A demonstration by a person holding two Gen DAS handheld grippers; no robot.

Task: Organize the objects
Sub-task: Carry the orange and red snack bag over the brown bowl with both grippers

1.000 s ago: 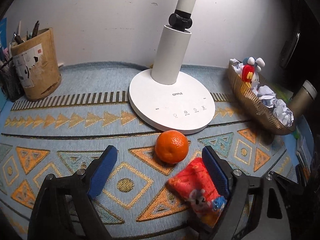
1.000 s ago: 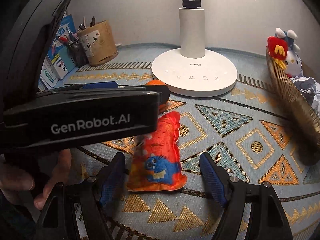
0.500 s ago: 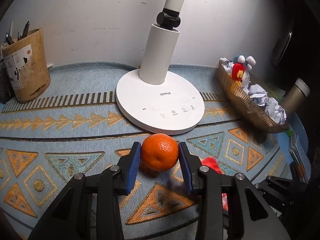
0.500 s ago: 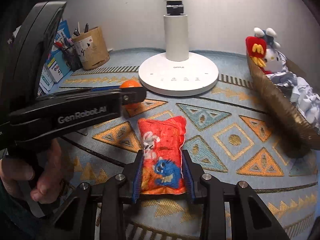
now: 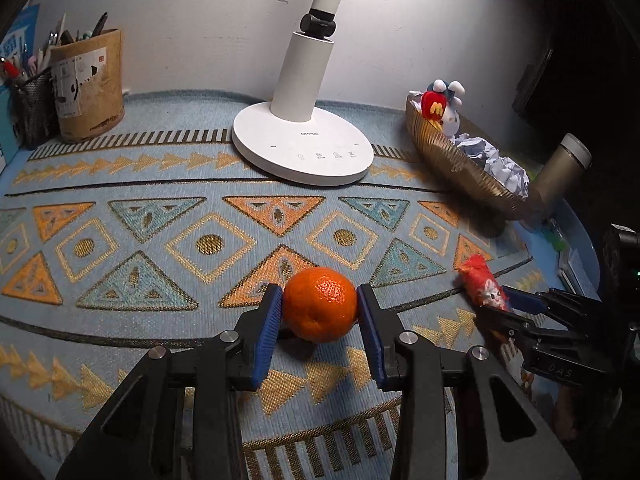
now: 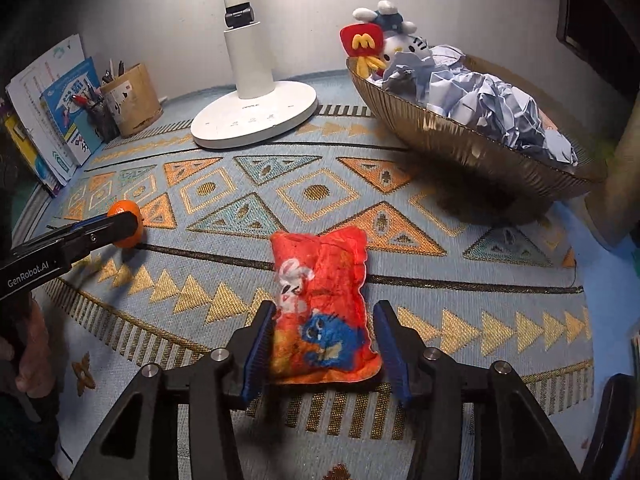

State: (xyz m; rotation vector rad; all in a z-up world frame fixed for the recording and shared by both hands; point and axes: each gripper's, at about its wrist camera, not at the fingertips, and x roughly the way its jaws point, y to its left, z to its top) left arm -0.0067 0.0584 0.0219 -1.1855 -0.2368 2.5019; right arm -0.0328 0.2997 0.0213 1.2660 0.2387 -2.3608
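Writing is showing in a few places: "OPPLE" on the white lamp base (image 5: 303,151) ahead of the left gripper (image 5: 320,312), "GenRobot.AI" on that gripper's side in the right wrist view, and a yellow "M" on the red plush toy (image 6: 365,46) in the golden basket (image 6: 460,136) ahead and to the right of the right gripper (image 6: 324,350).

Compared with a second ago, the left pads, then wide apart behind the orange (image 5: 320,309), are now pressing it from both sides, and the lamp is lying farther ahead. The right jaws, tight on the red snack pouch (image 6: 322,312) half a second ago, are opening; the pouch is lying between them, and only the left pad is still touching it.

Both grippers are pointing steeply down at the patterned mat (image 5: 160,216). A hand (image 6: 30,344) is holding the left gripper's handle.
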